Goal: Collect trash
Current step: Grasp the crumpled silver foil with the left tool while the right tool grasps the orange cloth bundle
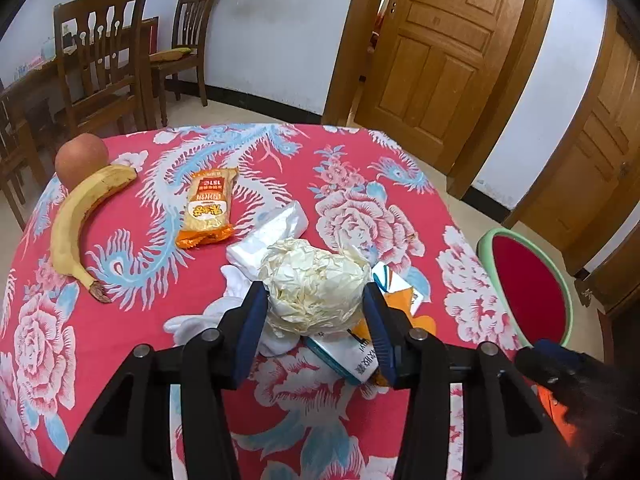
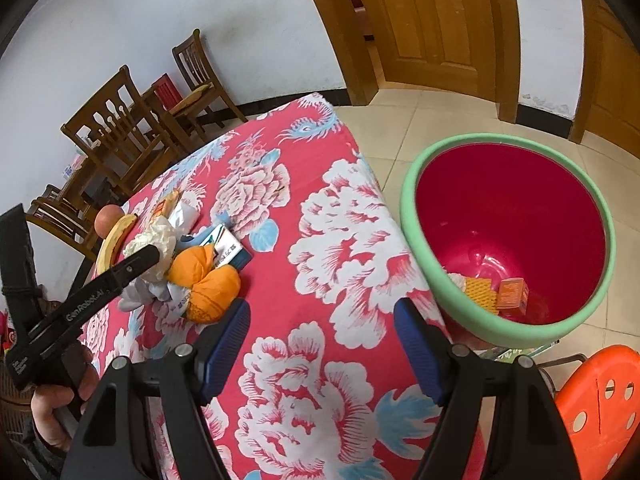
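A crumpled cream paper ball [image 1: 316, 284] sits on the red flowered tablecloth [image 1: 132, 320], on top of other litter. My left gripper [image 1: 314, 308] is shut on it, a blue pad pressing each side. From the right wrist view the same ball [image 2: 154, 240] shows at the left gripper's tip. Beside it lie an orange peel [image 2: 204, 280] and a flattened carton [image 2: 228, 248]. My right gripper [image 2: 322, 344] hovers open over bare cloth with nothing between its pads. The red bin with a green rim [image 2: 416, 240] stands off the table's right edge and holds small orange boxes [image 2: 512, 294].
A banana [image 1: 76, 224], an apple [image 1: 80, 158], an orange snack wrapper [image 1: 208, 208], a white tissue pack [image 1: 268, 236] and white crumpled cloth [image 1: 208, 316] lie on the table. Wooden chairs [image 1: 100, 60] stand behind. An orange stool [image 2: 600, 396] is near the bin.
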`<state>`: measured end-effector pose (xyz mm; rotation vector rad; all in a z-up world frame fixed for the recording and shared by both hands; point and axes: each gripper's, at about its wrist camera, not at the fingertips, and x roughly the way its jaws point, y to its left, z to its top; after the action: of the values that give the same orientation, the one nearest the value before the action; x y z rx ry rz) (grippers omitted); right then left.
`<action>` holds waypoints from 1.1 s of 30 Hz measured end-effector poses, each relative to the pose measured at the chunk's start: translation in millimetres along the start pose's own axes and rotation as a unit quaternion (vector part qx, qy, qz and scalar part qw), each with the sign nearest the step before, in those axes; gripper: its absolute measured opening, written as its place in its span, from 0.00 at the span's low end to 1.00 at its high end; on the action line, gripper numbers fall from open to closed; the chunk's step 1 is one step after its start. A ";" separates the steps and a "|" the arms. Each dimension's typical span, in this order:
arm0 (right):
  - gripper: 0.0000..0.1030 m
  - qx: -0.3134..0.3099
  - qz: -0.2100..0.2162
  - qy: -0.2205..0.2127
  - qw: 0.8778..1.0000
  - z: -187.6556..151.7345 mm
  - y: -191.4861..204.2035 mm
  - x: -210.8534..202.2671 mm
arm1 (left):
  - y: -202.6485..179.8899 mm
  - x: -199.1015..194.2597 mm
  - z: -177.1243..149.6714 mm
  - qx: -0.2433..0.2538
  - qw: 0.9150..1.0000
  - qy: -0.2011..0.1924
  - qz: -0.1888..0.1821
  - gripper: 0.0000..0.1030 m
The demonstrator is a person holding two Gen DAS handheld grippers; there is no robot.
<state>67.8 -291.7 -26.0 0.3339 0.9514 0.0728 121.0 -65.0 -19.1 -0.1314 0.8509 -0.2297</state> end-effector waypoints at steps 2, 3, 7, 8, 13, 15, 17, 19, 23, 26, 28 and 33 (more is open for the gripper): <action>0.74 -0.005 0.002 0.003 1.000 -1.6 5.2 3.0 | 1.2 -8.1 0.8 0.001 1.000 -0.007 -0.004 0.48; 0.74 -0.006 0.003 0.004 1.000 -2.3 7.6 4.2 | 2.3 -13.5 1.1 0.001 1.000 -0.011 -0.005 0.48; 0.74 -0.015 0.013 0.009 1.000 -3.4 20.4 11.4 | 6.9 -29.2 2.4 0.000 1.000 -0.025 -0.005 0.48; 0.74 -0.017 0.014 0.010 1.000 -3.4 24.3 13.6 | 8.3 -32.0 2.5 -0.002 1.000 -0.027 -0.004 0.48; 0.74 -0.026 0.027 0.017 0.999 -4.0 41.6 23.9 | 20.7 -44.0 -0.8 -0.014 0.999 -0.037 0.001 0.48; 0.74 -0.032 0.031 0.021 0.999 -4.9 48.7 30.0 | 26.1 -46.6 -2.7 -0.019 0.999 -0.038 0.004 0.48; 0.74 -0.036 0.036 0.027 0.998 -5.7 56.0 37.1 | 31.2 -47.7 -5.1 -0.023 0.999 -0.038 0.006 0.48; 0.74 -0.039 0.040 0.030 0.998 -6.4 61.7 41.7 | 34.9 -48.1 -7.0 -0.027 0.999 -0.037 0.007 0.48; 0.74 -0.040 0.046 0.033 0.998 -6.1 69.9 51.2 | 42.8 -48.1 -11.0 -0.035 0.999 -0.035 0.006 0.48; 0.70 -0.041 0.050 0.032 0.997 -6.1 74.2 56.1 | 46.3 -47.8 -13.2 -0.038 0.999 -0.033 0.005 0.48; 0.66 -0.043 0.046 0.032 0.997 -6.1 76.9 59.3 | 46.6 -48.5 -14.2 -0.039 0.999 -0.032 0.004 0.48; 0.47 -0.043 0.045 0.034 0.997 -7.5 79.5 66.8 | 46.1 -49.9 -16.2 -0.038 0.999 -0.032 0.002 0.48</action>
<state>107.4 -200.8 -57.8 0.2950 0.9972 0.2074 83.9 -8.2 -2.8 -0.2075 0.7956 -0.1881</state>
